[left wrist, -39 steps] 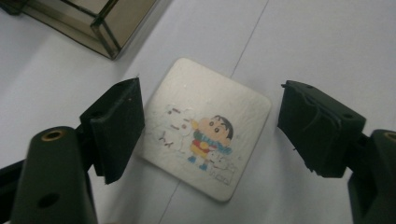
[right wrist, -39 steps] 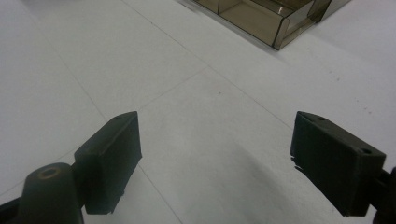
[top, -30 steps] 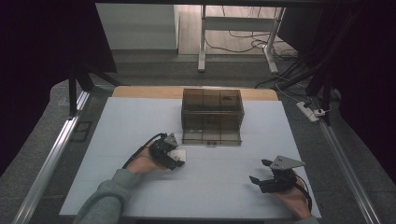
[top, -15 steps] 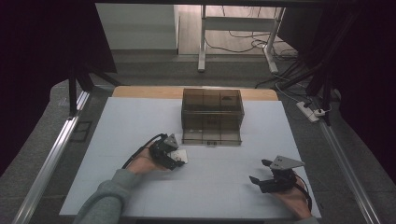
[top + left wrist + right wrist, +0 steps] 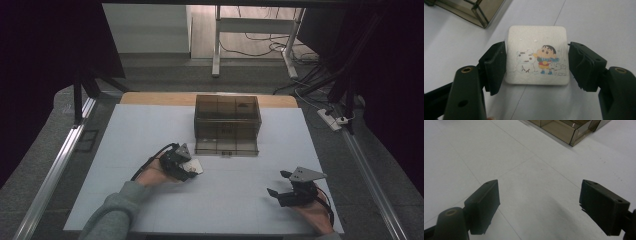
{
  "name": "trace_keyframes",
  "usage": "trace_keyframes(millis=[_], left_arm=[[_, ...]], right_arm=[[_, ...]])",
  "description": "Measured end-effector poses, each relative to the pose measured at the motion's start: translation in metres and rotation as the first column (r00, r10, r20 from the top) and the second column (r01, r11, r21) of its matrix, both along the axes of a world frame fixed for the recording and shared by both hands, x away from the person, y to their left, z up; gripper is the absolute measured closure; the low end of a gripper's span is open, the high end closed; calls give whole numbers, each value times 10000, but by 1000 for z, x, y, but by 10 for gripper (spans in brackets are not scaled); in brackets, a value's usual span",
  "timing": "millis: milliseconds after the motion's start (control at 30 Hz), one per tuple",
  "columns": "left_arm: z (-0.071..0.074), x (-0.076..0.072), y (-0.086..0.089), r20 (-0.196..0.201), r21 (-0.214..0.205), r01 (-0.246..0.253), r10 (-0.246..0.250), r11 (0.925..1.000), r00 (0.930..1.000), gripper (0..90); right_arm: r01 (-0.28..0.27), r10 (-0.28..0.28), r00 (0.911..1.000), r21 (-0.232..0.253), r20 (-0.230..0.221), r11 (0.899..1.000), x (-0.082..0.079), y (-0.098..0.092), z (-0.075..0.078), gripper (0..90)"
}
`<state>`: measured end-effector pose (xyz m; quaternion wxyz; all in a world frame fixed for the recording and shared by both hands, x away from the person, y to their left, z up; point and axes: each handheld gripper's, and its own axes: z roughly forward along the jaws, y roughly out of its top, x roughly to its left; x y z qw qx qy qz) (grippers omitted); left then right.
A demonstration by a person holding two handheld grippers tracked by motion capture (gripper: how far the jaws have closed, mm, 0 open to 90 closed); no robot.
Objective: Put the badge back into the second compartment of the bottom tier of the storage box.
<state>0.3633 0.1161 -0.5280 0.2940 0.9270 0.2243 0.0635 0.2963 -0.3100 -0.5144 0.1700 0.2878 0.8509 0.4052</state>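
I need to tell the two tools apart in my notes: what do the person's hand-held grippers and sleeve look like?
Both hand-held grippers are black with two blocky jaws. The right hand-held gripper carries a grey three-cornered plate on top. A black cable trails from the left hand-held gripper. The left forearm wears a grey-green sleeve.

The white square tile has rounded corners and a slightly speckled face printed with a small colour cartoon: a dark-haired child in a red top beside a white snowman, with a little white dog at the child's feet. It lies flat, picture side up, on the pale table surface, near the front left corner of the smoky transparent box. From above, the tile shows as a small pale square towards the left of the table
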Motion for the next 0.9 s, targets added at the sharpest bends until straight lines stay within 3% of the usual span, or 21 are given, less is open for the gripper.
trace_keyframes(millis=[900], left_arm=[[13,-1,12,239,-733,-431,450,9964,9987,327]], right_arm=[[9,-9,10000,57,38,10000,-1,0,0,165]])
